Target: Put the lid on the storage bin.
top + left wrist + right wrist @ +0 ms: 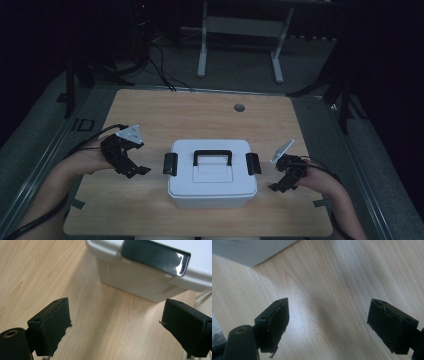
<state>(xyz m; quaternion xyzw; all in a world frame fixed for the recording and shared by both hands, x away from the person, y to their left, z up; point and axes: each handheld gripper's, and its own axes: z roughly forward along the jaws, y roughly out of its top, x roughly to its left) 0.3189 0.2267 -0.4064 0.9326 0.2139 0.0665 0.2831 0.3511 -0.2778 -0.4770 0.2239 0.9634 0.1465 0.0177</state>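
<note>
We hold the left gripper (pixel 134 169) with jaws wide and empty; the left latch (pixel 155 255) of the white storage box (pixel 212 172) lies just ahead, up and right of them. Our right gripper (pixel 280 186), jaws equally wide, has the box's right latch (pixel 253 163) near, off to its left on the table (pixel 150 115).

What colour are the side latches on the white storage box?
Black; the latch on the box shows best, glossy, in the left gripper view.
</note>
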